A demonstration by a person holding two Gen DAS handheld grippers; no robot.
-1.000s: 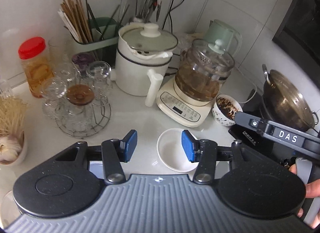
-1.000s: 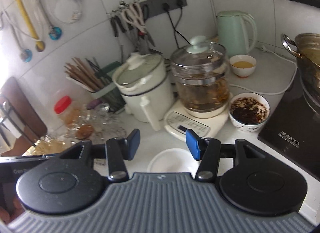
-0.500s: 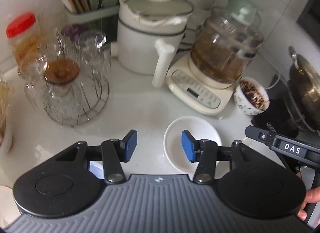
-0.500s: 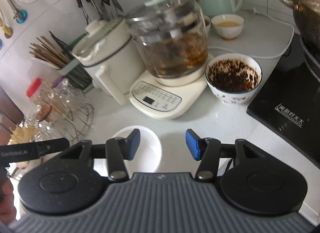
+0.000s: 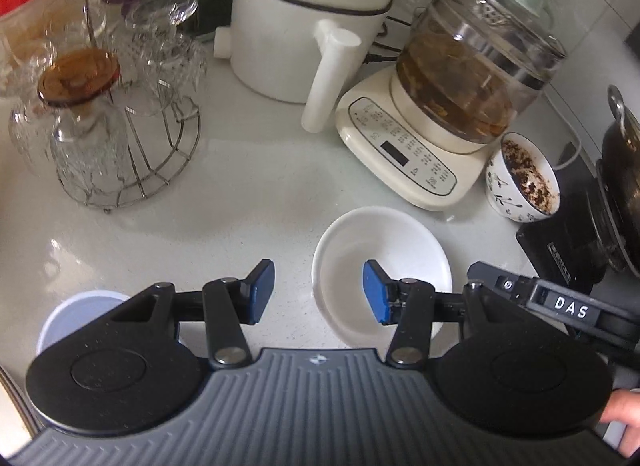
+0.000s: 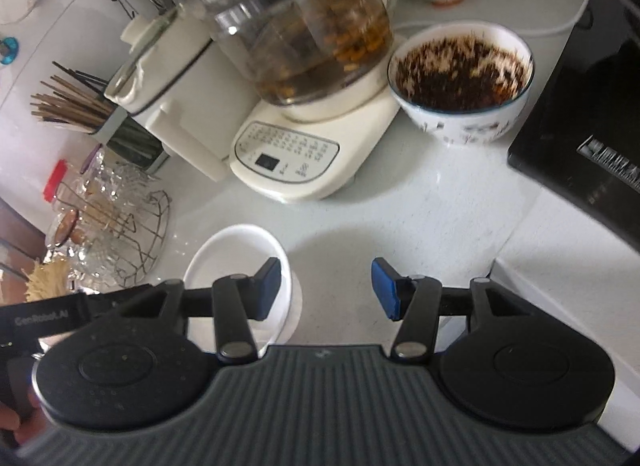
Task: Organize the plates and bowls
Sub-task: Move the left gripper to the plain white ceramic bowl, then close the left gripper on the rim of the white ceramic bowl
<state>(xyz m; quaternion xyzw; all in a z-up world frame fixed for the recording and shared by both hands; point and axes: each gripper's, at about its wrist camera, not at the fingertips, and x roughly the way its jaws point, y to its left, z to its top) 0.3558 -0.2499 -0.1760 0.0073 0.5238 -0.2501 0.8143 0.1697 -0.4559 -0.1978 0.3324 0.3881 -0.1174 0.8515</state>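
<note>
White ceramic: one shallow plate (image 5: 382, 266), empty, flat on the pale counter (image 5: 248, 201) in front of the tea maker (image 5: 436, 121). Your left gripper (image 5: 319, 293) hangs over it with jaws apart, the right pad above the plate's hollow, the left pad past its near-left rim; nothing held. Your right gripper (image 6: 326, 289) is likewise spread and empty, its left pad over the plate's right edge (image 6: 240, 254). One patterned bowl (image 6: 460, 85), full of dark crumbs, sits just beside the tea maker and the black cooktop (image 6: 584, 137). Risks, as I judge them: both grippers crowd one plate and may knock together; a thin glazed rim can slip from a shallow pinch; a wide swing could tip the full bowl or clip the glass rack (image 5: 120, 125).
</note>
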